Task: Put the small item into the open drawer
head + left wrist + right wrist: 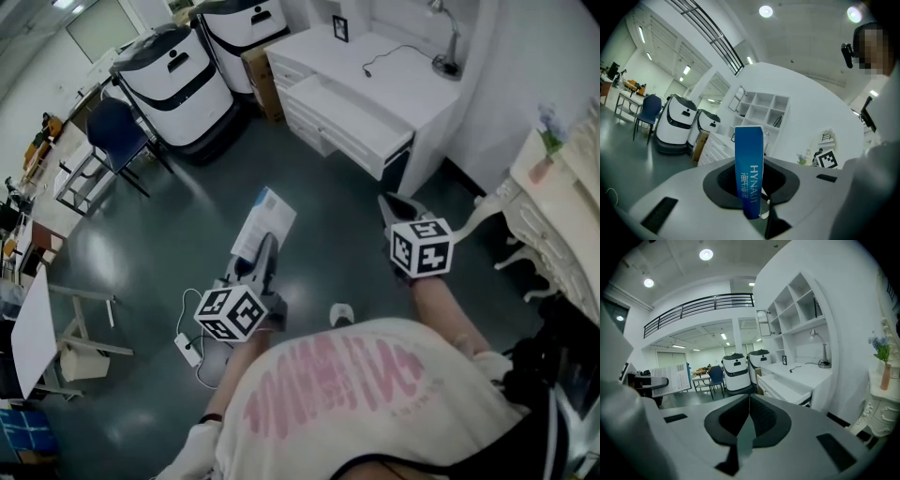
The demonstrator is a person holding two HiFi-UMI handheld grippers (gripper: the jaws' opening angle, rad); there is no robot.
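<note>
Two risks, I'd say. The box is clamped thin-edge in the left tongs, so a knock could twist it loose. The open drawer under the bench is well apart, and a cable lies underfoot. Right tongs are closed and empty.

A white desk bears lamp, cable; drawer open.

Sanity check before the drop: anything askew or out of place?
Only a white adapter and its cable lie loose on the floor by the left gripper. The blue box sits straight in that gripper's jaws; the desk drawer is open, nothing spilled.
</note>
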